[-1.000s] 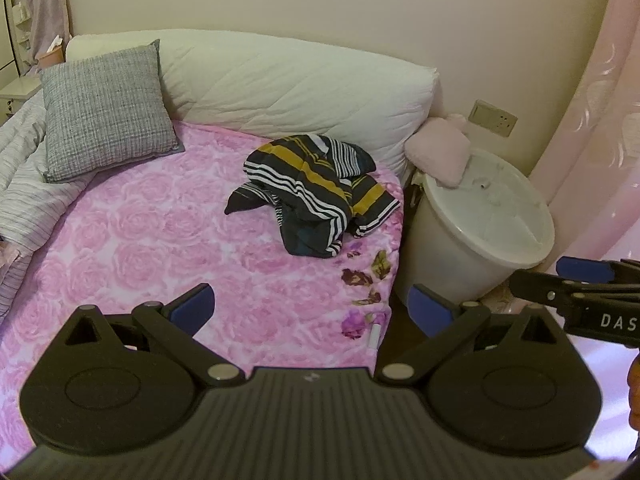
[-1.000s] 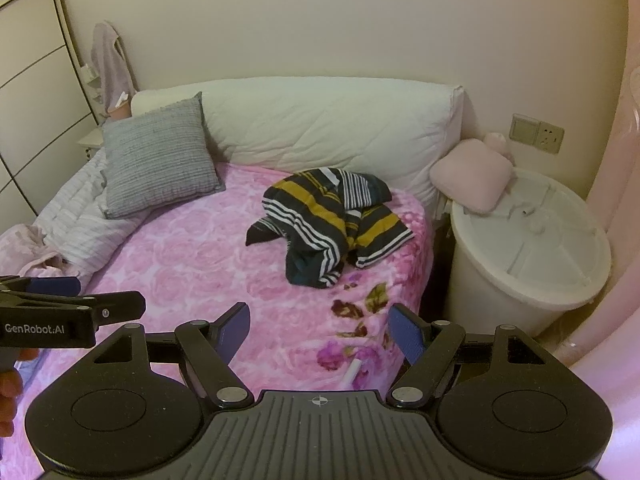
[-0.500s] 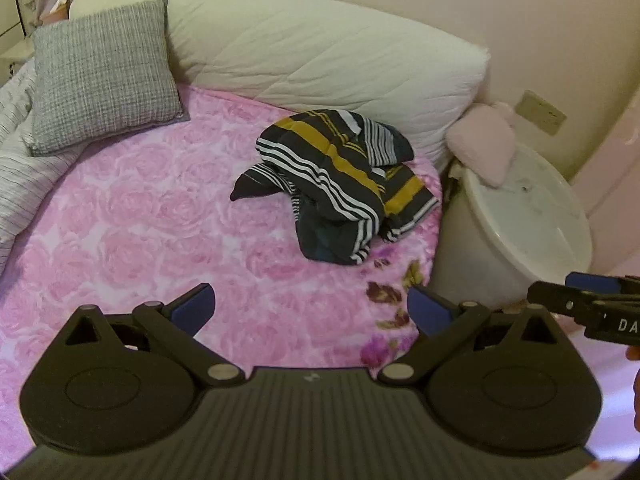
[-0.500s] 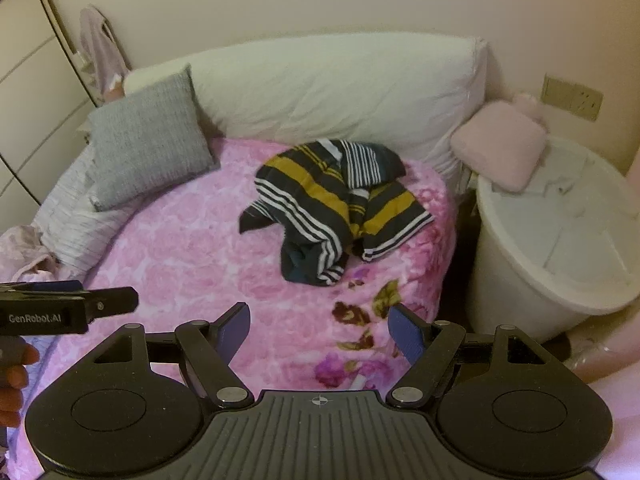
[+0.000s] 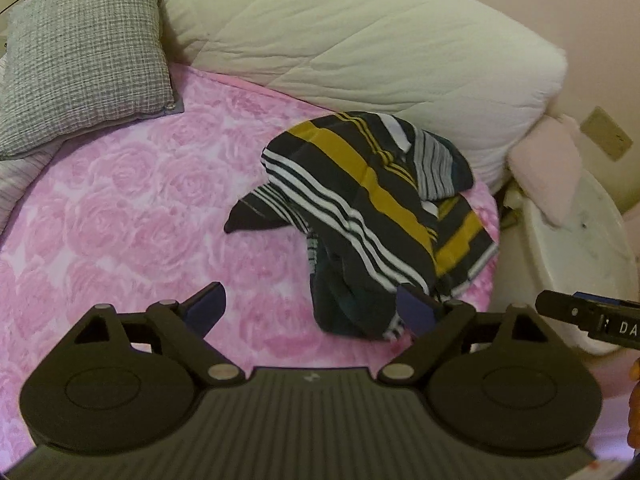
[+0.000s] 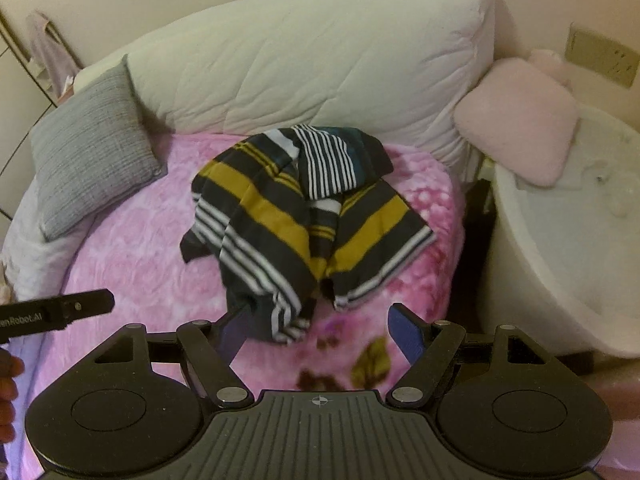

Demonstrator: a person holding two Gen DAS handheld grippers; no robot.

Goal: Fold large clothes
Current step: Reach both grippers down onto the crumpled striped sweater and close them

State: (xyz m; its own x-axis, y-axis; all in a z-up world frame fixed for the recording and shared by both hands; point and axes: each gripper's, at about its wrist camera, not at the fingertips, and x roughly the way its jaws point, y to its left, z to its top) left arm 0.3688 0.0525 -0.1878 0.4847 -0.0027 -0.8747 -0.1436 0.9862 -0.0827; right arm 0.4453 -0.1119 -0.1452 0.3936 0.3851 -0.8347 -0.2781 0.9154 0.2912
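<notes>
Nothing of the folding is judged to be done; the striped garment (image 5: pixel 368 216) is still heaped in a crumpled mound on the pink blanket (image 5: pixel 120 216), towards the right edge of the bed and just in front of the white quilt (image 5: pixel 360 48); one dark end is seen trailing out to the left of the heap, and the hems are bunched at the near side; spreading it flat, smoothing it and making each fold are all judged to be left. The left tongs (image 5: pixel 310 306) are held above the near part of the heap with the jaws wide but closing; nothing is gripped, only blanket and the near edge of the garment being seen between the pads. The right tongs (image 6: pixel 318 326) are likewise spread wide and empty, with the garment's lowest striped corner lying between the fingers, untouched as far as can be told. Around the heap, a grey cushion (image 5: pixel 84 56) is propped at the far left, well apart; a white tub (image 6: pixel 568 248) stands just right of the bed with a small pink pillow (image 6: pixel 520 120) resting on it; a wall socket (image 6: pixel 600 58) is seen behind. Little room is left on the right for spreading, so the garment is judged best drawn leftward onto the bare blanket; the quilt crowds the far side.
</notes>
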